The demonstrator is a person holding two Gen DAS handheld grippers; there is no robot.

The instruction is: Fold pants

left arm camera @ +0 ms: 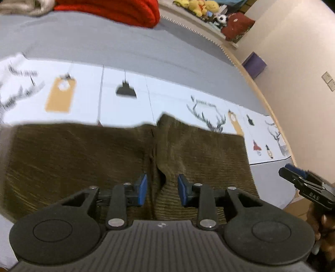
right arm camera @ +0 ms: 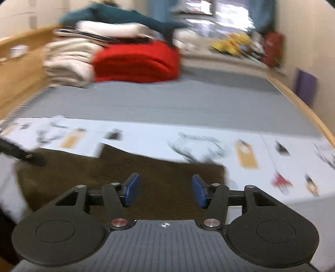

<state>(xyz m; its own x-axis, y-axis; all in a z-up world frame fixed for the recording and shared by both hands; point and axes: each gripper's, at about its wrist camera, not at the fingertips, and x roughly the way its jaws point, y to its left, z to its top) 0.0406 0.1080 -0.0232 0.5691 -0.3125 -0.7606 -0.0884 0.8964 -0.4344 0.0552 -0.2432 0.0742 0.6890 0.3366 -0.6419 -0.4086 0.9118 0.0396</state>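
Note:
Olive-brown corduroy pants (left arm camera: 83, 157) lie flat on a white sheet printed with deer and tags (left arm camera: 171, 98). My left gripper (left arm camera: 162, 189) hangs low over their middle seam. A raised ridge of the fabric runs between its blue pads (left arm camera: 143, 189), and a gap shows on each side of it. In the right wrist view, which is blurred, my right gripper (right arm camera: 165, 189) stands open over the pants (right arm camera: 157, 167) near their right edge, with nothing between its fingers. It also shows at the right edge of the left wrist view as a gripper (left arm camera: 293, 170) held in a hand.
A folded red blanket (right arm camera: 136, 62) and cream blankets (right arm camera: 67, 62) are stacked at the far end of the grey bed cover (right arm camera: 167, 100). A wooden bed rail (right arm camera: 18, 69) runs on the left. Plush toys (left arm camera: 194, 6) and a purple box (left arm camera: 254, 64) lie beyond the bed.

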